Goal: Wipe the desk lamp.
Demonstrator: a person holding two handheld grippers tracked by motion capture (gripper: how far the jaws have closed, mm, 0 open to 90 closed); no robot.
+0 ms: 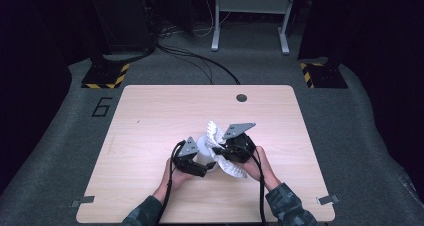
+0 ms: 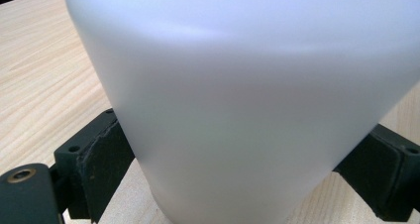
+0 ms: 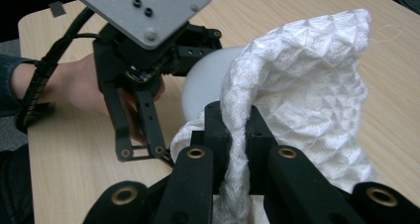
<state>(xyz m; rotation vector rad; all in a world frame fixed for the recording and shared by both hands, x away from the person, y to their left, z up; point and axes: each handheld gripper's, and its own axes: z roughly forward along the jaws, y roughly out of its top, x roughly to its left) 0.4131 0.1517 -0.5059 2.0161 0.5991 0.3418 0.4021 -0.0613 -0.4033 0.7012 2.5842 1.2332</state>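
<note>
A white frosted cup (image 1: 204, 149) stands on the wooden table (image 1: 150, 116), near its middle front. My left gripper (image 1: 206, 167) is shut on the cup (image 2: 237, 105), with one black pad on each side of its lower wall. A white quilted cloth (image 1: 220, 136) lies bunched beside the cup, on its right. My right gripper (image 3: 238, 135) is shut on a fold of the cloth (image 3: 307, 80), which rises above the jaws. In the right gripper view the cup (image 3: 208, 80) shows behind the cloth, with the left gripper (image 3: 148, 70) and its grey plate at upper left.
A round dark hole (image 1: 241, 97) sits near the table's far edge. Metal clips (image 1: 82, 201) hold the front corners. Beyond the table are floor cables (image 1: 200, 61), a white frame (image 1: 250, 16) and black stands with yellow-striped feet (image 1: 105, 76).
</note>
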